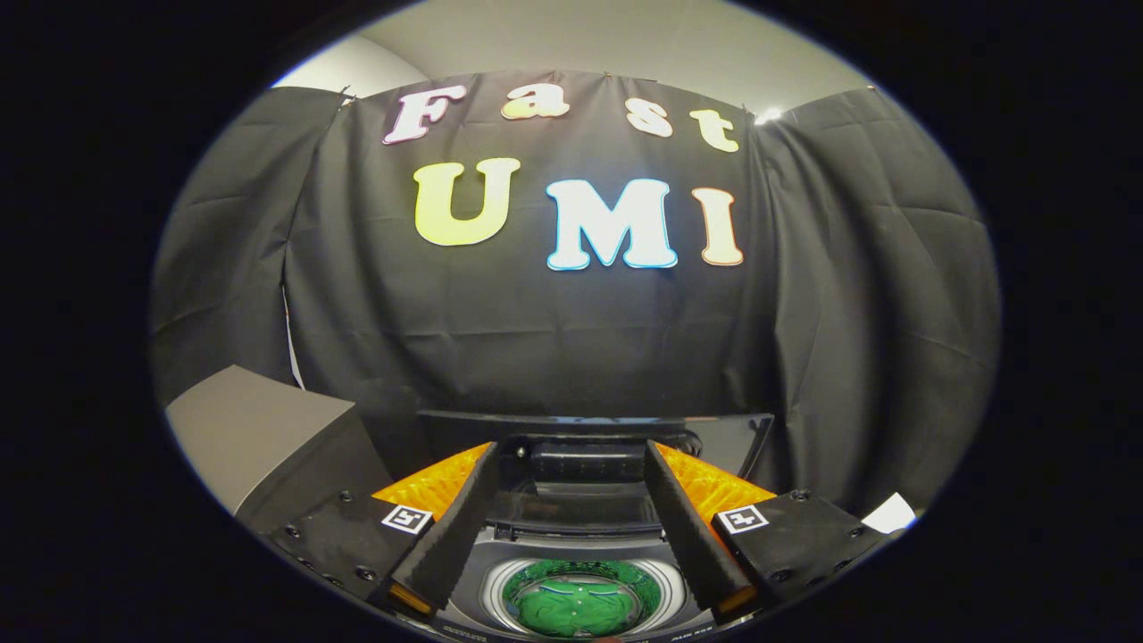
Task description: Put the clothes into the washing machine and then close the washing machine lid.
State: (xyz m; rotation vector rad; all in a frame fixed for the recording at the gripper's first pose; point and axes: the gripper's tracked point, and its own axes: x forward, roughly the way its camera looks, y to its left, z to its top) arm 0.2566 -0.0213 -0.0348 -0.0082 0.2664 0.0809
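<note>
Hovering with the gripper (571,536) spread wide and holding nothing, you are looking down at green clothes (576,609) already lying in the washing machine (571,580) drum at bottom centre, so reach for the raised lid (723,438) behind and swing it down squarely.

place: demo booth | evidence: black cloth wall (536,339); washing machine (580,572)

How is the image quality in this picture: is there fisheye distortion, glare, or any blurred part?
Gripper view: strong fisheye bending, the booth cloth curves outward; a bright glare spot at the cloth's upper edge; lighting is dim toward the sides; the green clothes in the washing machine drum look sharp enough; the open gripper is in focus, fingers apart.
</note>
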